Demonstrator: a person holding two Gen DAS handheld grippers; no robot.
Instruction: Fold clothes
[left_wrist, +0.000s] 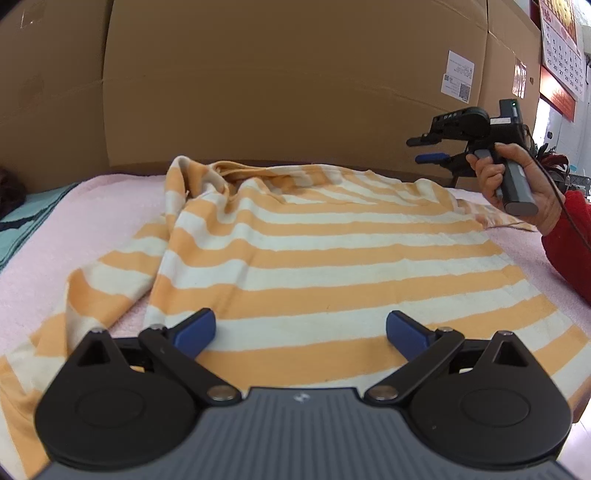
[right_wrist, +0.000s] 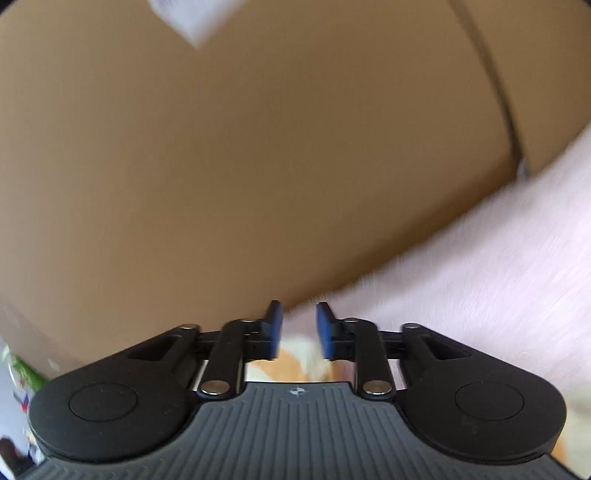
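An orange and white striped shirt (left_wrist: 314, 258) lies spread on a pink towel (left_wrist: 110, 210), with one sleeve folded along its left side. My left gripper (left_wrist: 301, 330) hovers over the shirt's near hem, its blue pads wide apart and nothing between them. My right gripper (left_wrist: 413, 150) is held in a hand (left_wrist: 491, 173) above the shirt's far right corner, clear of the cloth. In the blurred right wrist view the right gripper (right_wrist: 299, 325) shows a narrow gap between its pads with nothing in it; a bit of the shirt (right_wrist: 288, 363) lies below.
Large cardboard boxes (left_wrist: 277, 74) form a wall right behind the towel and fill most of the right wrist view as cardboard boxes (right_wrist: 221, 147). A red sleeve (left_wrist: 569, 240) rests at the right edge. A teal cloth (left_wrist: 22, 218) lies far left. A calendar (left_wrist: 561, 55) hangs top right.
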